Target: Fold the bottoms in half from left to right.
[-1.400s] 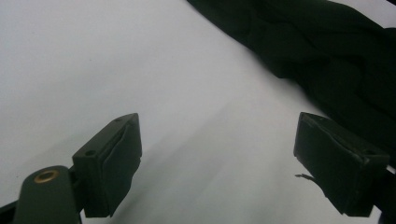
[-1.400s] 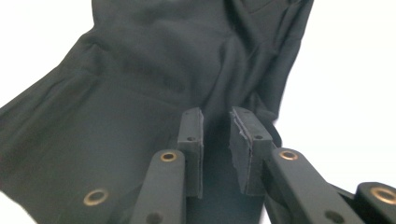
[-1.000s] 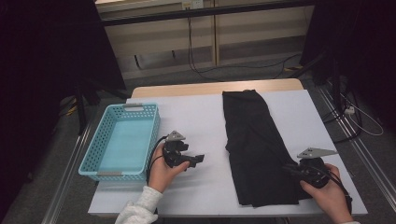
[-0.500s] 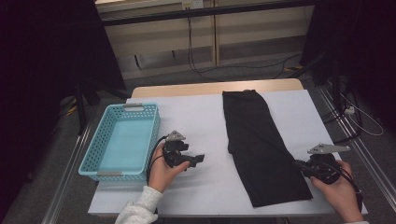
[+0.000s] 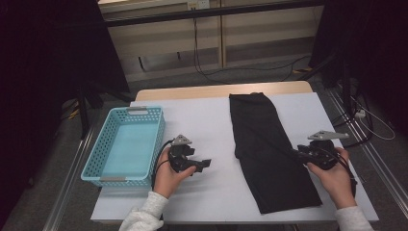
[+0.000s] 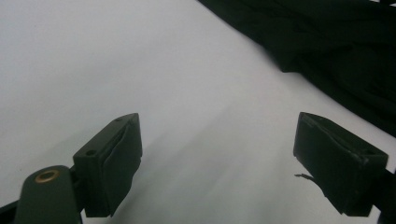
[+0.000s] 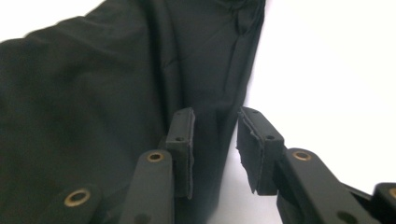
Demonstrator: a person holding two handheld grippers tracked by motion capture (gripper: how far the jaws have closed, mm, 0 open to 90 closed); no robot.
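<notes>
In the high view, a black folded garment (image 5: 267,149) lies flat on the white surface (image 5: 211,120), right of the middle, its long axis running from the far edge toward the person, with the near end slanted a little to the right. The right claw (image 5: 299,153) sits at the garment's right edge, near its lower half, held in the person's right hand (image 5: 334,173) and pointing left at the cloth; its jaws have just been opening. The left claw (image 5: 208,163) rests over bare surface in the left hand (image 5: 168,174), pointing right toward the garment but well apart from it. A light blue basket (image 5: 126,144) stands just to the left of that hand. In the left gripper view, the left claw (image 6: 217,163) has its jaws spread wide with nothing between them but white surface, and the garment (image 6: 336,51) crosses the upper right corner as a dark diagonal band. This view makes plain the width of the gap, which the high view leaves too small to judge. In the right gripper view, the right claw (image 7: 215,149) stands slightly parted, with the hemmed edge of the garment (image 7: 116,93) running up between the pads and dark cloth spreading to the left. The pads do not press on the cloth.
</notes>
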